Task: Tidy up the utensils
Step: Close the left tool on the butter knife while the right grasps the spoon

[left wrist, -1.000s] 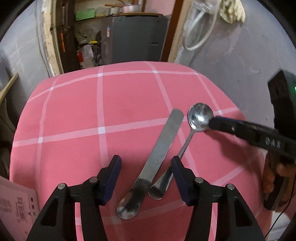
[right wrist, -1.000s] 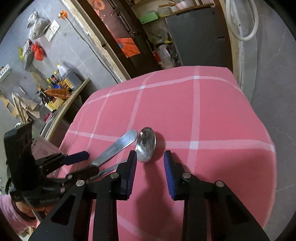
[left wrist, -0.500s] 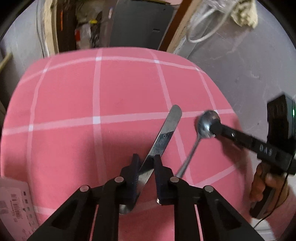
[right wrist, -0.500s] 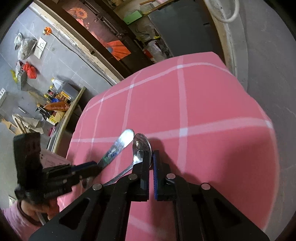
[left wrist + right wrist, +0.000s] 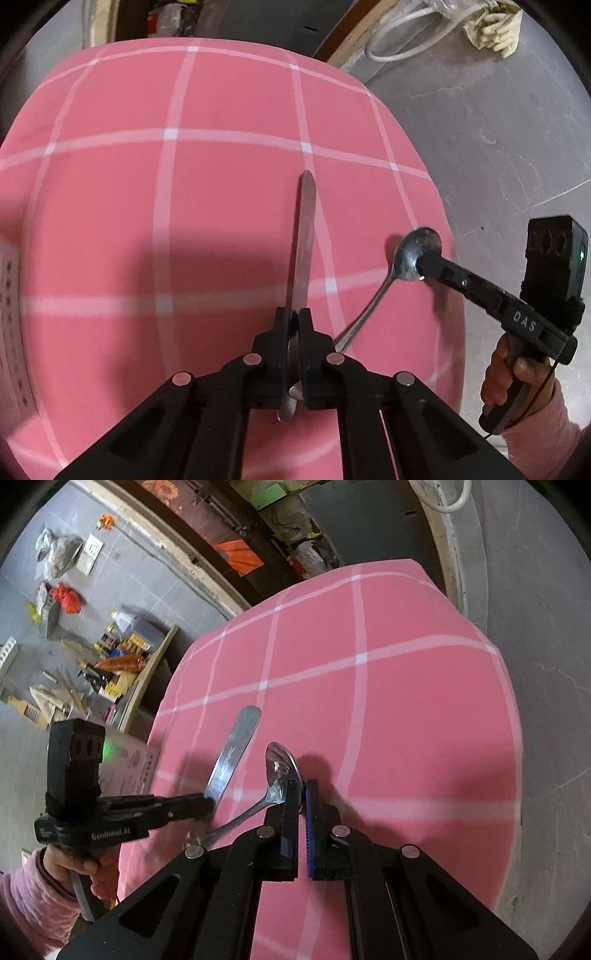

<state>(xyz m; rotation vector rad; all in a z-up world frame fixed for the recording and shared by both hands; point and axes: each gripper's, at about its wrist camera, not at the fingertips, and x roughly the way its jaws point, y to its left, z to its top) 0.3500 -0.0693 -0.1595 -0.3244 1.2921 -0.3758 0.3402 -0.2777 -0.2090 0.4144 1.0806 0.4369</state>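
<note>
Utensils [image 5: 303, 236] on pink checked cloth [image 5: 221, 206], grey floor [image 5: 498, 129].

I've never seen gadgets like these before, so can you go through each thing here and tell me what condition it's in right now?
Left gripper: shut on the butter knife, having just closed.
Right gripper: shut on the spoon's bowl.
Butter knife: clamped near its handle, blade pointing away.
Spoon: gripped by the bowl, handle trailing toward the knife.
Pink checked tablecloth: spread flat.
</note>
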